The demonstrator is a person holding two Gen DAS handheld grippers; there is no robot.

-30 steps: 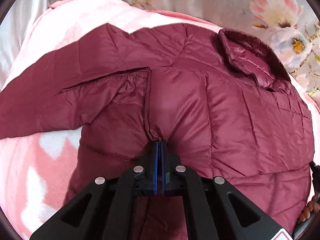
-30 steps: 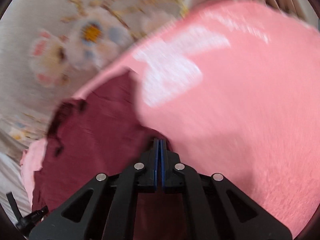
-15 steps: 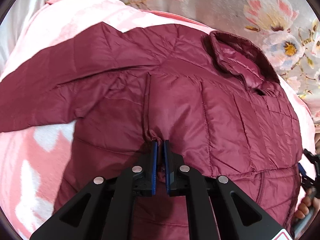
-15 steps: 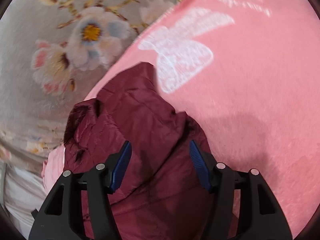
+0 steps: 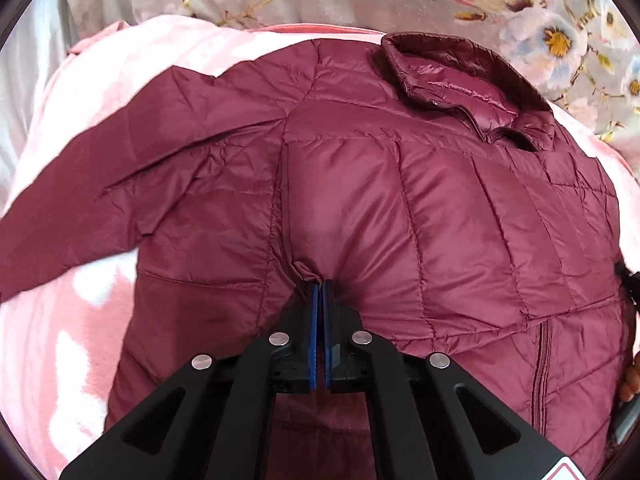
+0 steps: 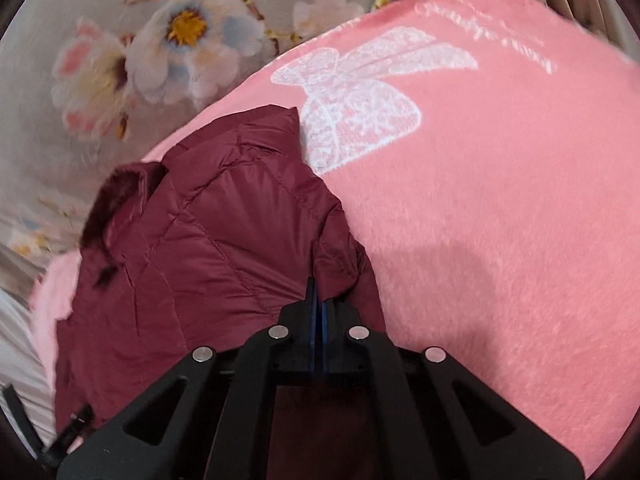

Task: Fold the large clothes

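In the left wrist view, the left gripper (image 5: 320,286) enters from the bottom centre, its blue-padded fingers (image 5: 313,320) clamped together on a pinch of the quilted maroon jacket (image 5: 440,220), which lies spread across the frame centre with one sleeve (image 5: 100,200) extended to the left edge and the glossy stand-up collar (image 5: 452,76) at upper right. In the right wrist view, the right gripper (image 6: 318,292) likewise enters from bottom centre, fingers closed on a jacket fold at centre left. The jacket rests on a fleecy pink blanket (image 6: 500,200) with a white bow print (image 6: 360,92), over a floral bed sheet (image 6: 160,40) at upper left.
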